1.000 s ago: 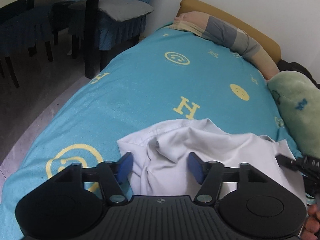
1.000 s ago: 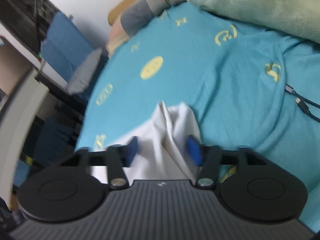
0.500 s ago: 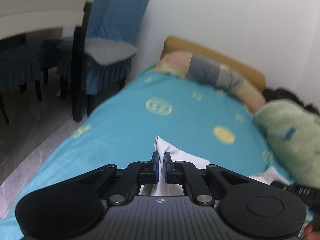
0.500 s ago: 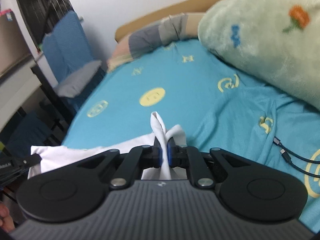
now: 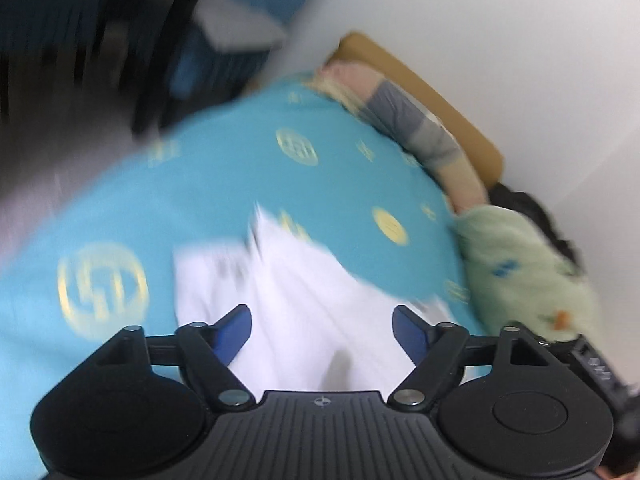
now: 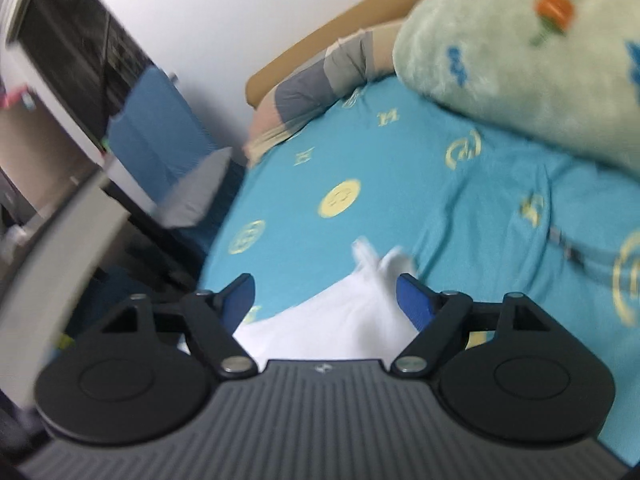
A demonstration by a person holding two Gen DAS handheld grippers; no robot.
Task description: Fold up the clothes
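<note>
The white garment [image 5: 304,300] lies on the near part of the turquoise bedspread [image 5: 224,184], directly ahead of and below both grippers. In the left wrist view it spreads wide across the near bed, a blurred raised edge at its far left, its long axis running roughly left to right across the bed. The left gripper [image 5: 322,326] is released: its blue pads [image 5: 234,328] stand wide and are opening, with cloth seen between them but touching neither pad. The right gripper [image 6: 326,294] is likewise let go and opening; a bunched peak of the garment [image 6: 376,264] pokes up just beyond it, close beside the right-hand pad, though blur hides whether cloth brushes it.

Judging from this, each gripper sits over one end of the garment, the left over the broad spread part and the right at the bunched right end. The next grasp probably turns on the far edge, which lies away from both toward the striped pillow [image 5: 420,128], while the green plush blanket [image 6: 520,48] crowds the right side
</note>
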